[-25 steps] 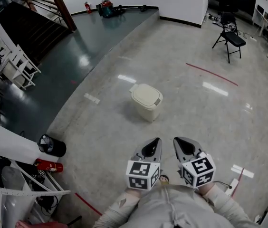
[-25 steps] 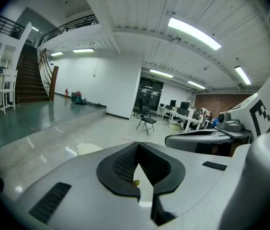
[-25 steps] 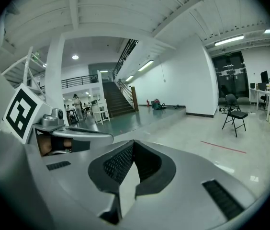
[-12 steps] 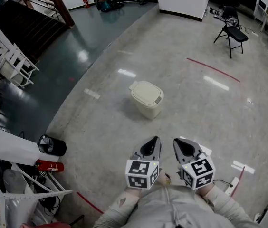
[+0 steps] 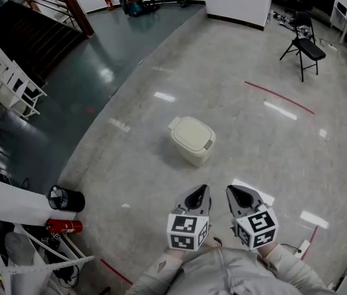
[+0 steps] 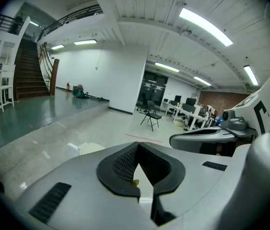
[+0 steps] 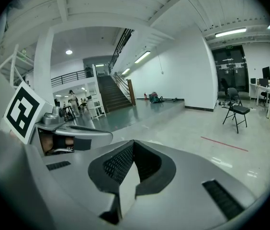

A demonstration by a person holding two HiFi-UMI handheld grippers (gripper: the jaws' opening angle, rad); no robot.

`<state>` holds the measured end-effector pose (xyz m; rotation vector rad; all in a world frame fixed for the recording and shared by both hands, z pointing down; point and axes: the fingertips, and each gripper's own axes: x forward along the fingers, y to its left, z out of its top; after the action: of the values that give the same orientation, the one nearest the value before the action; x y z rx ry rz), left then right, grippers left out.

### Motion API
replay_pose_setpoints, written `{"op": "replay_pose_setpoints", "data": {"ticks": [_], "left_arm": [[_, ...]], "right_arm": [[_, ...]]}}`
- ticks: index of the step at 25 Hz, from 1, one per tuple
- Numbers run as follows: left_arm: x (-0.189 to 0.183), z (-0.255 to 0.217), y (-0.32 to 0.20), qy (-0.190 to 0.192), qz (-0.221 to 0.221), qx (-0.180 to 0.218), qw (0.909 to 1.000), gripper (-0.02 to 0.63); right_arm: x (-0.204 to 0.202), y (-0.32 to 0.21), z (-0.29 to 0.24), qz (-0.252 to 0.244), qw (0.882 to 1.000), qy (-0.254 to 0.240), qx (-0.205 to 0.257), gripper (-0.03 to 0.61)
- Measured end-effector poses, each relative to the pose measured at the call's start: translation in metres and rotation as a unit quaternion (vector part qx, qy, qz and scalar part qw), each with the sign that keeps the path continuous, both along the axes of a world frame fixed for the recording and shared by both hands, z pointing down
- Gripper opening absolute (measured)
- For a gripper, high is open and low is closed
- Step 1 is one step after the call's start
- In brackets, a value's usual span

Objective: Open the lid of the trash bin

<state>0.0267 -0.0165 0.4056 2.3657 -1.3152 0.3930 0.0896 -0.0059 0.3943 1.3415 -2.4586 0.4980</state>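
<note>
A cream trash bin (image 5: 193, 140) stands on the pale floor with its lid down and a grey button at its right front edge. My left gripper (image 5: 197, 195) and right gripper (image 5: 237, 195) are held side by side near my body, well short of the bin and touching nothing. Both are shut with nothing between the jaws. In the left gripper view the bin (image 6: 91, 148) shows just beyond the left gripper (image 6: 139, 176), low and to the left. The bin is hidden in the right gripper view, where the right gripper (image 7: 128, 176) points across open floor.
A black folding chair (image 5: 307, 47) stands at the far right, behind a red tape line (image 5: 279, 98). A black bucket (image 5: 66, 198) and a red fire extinguisher (image 5: 64, 227) lie at the left by white frames. A step edge (image 5: 138, 63) borders the dark green floor.
The bin sits lower and slightly nearer in the head view than before, as the view has moved toward it. Both grippers stay shut and side by side.
</note>
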Motion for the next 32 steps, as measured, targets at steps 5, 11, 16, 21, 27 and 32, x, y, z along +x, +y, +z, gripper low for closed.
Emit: {"op": "replay_pose_setpoints", "data": {"ticks": [5, 11, 16, 21, 27, 32], "left_arm": [[-0.012, 0.011, -0.041, -0.001, -0.007, -0.016, 0.9999, 0.005], [-0.028, 0.032, -0.085, -0.004, -0.01, -0.036, 0.9993, 0.005], [-0.038, 0.053, -0.12, -0.004, -0.009, -0.056, 0.9984, 0.005], [-0.044, 0.069, -0.154, -0.002, 0.0, -0.065, 0.9979, 0.005], [-0.046, 0.104, -0.18, -0.005, 0.009, -0.089, 0.9959, 0.005], [-0.044, 0.136, -0.191, -0.013, 0.019, -0.109, 0.9938, 0.005]], "right_arm": [[-0.01, -0.046, 0.005, -0.006, 1.0, 0.006, -0.007, -0.002], [-0.022, -0.093, 0.024, -0.003, 1.0, 0.01, -0.029, 0.0], [-0.034, -0.129, 0.042, -0.008, 0.999, 0.019, -0.045, -0.001], [-0.047, -0.163, 0.059, -0.014, 0.998, 0.033, -0.054, -0.001], [-0.053, -0.201, 0.091, -0.007, 0.997, 0.052, -0.064, -0.002], [-0.051, -0.23, 0.122, 0.01, 0.995, 0.058, -0.082, -0.001]]}}
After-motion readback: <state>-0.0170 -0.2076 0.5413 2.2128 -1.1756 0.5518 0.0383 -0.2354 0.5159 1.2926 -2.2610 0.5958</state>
